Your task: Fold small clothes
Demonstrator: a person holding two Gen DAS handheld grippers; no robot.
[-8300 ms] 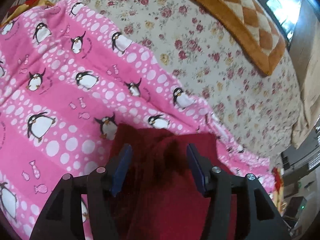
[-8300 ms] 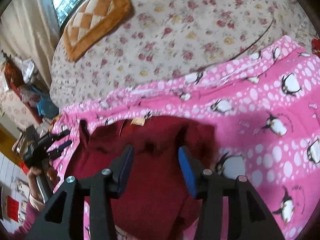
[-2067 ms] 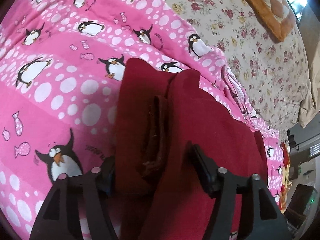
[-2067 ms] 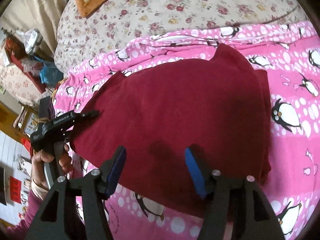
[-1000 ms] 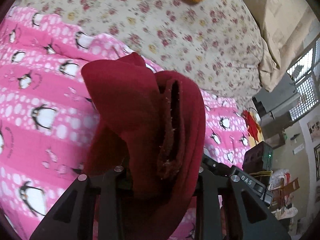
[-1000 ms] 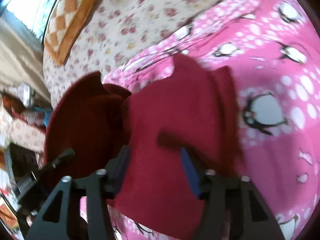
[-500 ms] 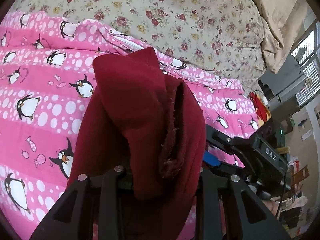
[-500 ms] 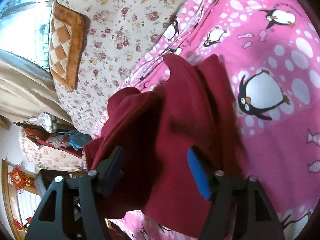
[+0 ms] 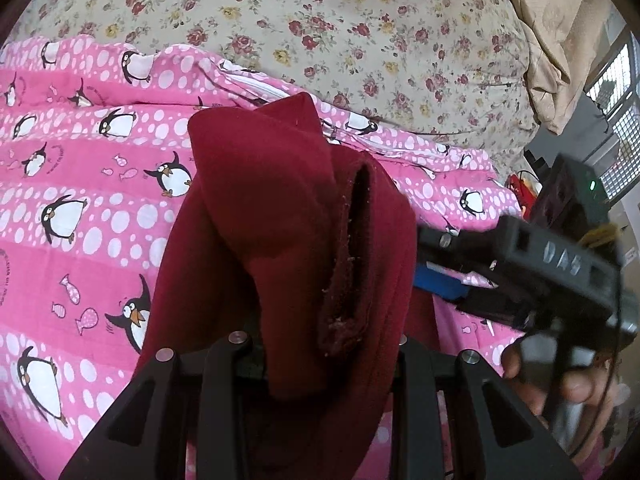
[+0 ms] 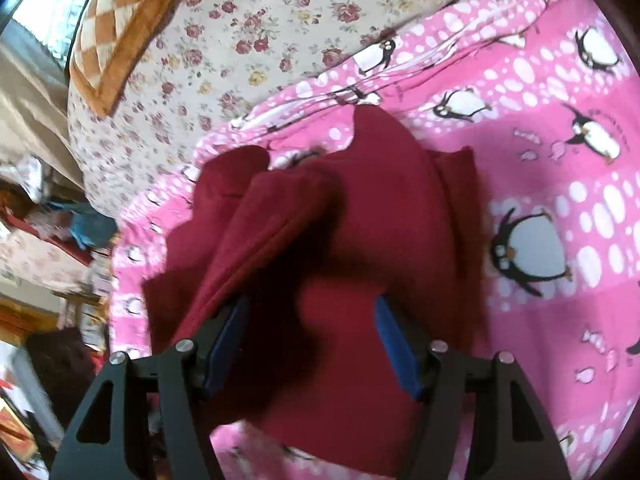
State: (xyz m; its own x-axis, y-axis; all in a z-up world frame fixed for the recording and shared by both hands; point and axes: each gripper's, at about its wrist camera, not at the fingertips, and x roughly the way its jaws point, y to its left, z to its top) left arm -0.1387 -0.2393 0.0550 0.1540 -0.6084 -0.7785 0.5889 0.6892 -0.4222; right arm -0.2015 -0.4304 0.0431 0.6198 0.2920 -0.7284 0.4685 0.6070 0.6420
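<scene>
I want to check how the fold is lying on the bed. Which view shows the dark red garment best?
The right wrist view: it shows the dark red garment spread on the pink penguin blanket, with one edge lifted at left. In the left wrist view the garment hangs bunched right in front of the lens, clamped in the left gripper, hiding its shape.

One dark red garment (image 9: pixel 280 216), one pink penguin blanket (image 9: pixel 80 184), one floral bedspread (image 9: pixel 360 20), two grippers (image 10: pixel 312 344).
</scene>
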